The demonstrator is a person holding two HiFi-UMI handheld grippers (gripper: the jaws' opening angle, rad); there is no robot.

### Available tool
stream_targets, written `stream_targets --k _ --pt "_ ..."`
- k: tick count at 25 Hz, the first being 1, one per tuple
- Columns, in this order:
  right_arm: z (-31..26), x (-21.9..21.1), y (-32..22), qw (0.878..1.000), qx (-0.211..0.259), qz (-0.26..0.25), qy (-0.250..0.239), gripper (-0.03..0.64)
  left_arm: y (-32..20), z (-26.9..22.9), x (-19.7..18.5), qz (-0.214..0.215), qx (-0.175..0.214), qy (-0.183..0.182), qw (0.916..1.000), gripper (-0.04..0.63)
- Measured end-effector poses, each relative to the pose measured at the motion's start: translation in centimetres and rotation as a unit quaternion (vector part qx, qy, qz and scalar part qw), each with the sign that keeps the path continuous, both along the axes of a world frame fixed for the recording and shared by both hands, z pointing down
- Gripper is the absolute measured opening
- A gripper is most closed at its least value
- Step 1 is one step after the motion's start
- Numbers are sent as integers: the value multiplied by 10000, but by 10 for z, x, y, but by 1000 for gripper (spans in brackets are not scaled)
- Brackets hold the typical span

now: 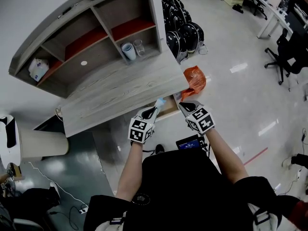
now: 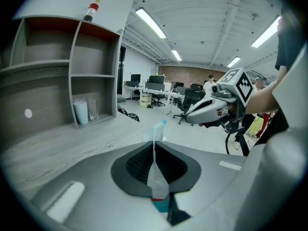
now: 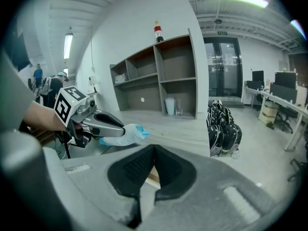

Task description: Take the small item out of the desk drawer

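**Near field.** The left gripper (image 2: 154, 143) has its jaws drawn in to a narrow gap and clamped on the small item, a flat white packet (image 2: 157, 174) with a blue end. The packet stands edge-on between the pads. Its long axis runs along the jaws, and its blue tip projects past them toward 12 o'clock. In the head view the packet lies at 1 o'clock from the left hand, level with the front edge of the desk (image 1: 115, 93). It is clear of the drawer (image 1: 169, 109), which appears partly pulled out under that edge at 3 o'clock from the packet. The right gripper (image 3: 154, 147) has its jaws brought together with nothing between them. It hovers at the drawer mouth, at 3 o'clock from the left gripper, with the two tips near but apart.

**Judgement.** The item is out of the drawer and the left hand carries it. The coming move probably turns on the bare desk top at 11 o'clock from the packet, or on the open drawer, to which the right gripper is nearer.

**Middle field.** The pale wood-grain desk top is bare here. An orange bag (image 1: 195, 79) sits at 12 o'clock from the right gripper.

**Far field.** A shelf unit (image 1: 155, 13) holds a cup (image 1: 128, 51) and a glass (image 1: 139, 47). Black bags (image 1: 185, 32) rest on a glossy floor (image 1: 240, 105), and office chairs (image 1: 284, 57) stand at 2 o'clock.
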State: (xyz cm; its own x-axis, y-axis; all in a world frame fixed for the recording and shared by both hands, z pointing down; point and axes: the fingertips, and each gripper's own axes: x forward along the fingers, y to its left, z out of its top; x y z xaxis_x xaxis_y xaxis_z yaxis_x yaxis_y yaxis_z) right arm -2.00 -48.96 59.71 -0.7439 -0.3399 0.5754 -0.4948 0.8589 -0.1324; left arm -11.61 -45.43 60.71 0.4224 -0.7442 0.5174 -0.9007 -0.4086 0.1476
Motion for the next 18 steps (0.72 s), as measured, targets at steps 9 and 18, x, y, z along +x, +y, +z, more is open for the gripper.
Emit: stream_targets --k 9,18 --pt "-8 20 -8 9997 16 -170 -200 -2 -1 -21 20 -302 299 272 9987 15" --pt "-8 61 -4 9985 -166 -219 -470 -2 27 -40 63 -628 648 831 9925 15"
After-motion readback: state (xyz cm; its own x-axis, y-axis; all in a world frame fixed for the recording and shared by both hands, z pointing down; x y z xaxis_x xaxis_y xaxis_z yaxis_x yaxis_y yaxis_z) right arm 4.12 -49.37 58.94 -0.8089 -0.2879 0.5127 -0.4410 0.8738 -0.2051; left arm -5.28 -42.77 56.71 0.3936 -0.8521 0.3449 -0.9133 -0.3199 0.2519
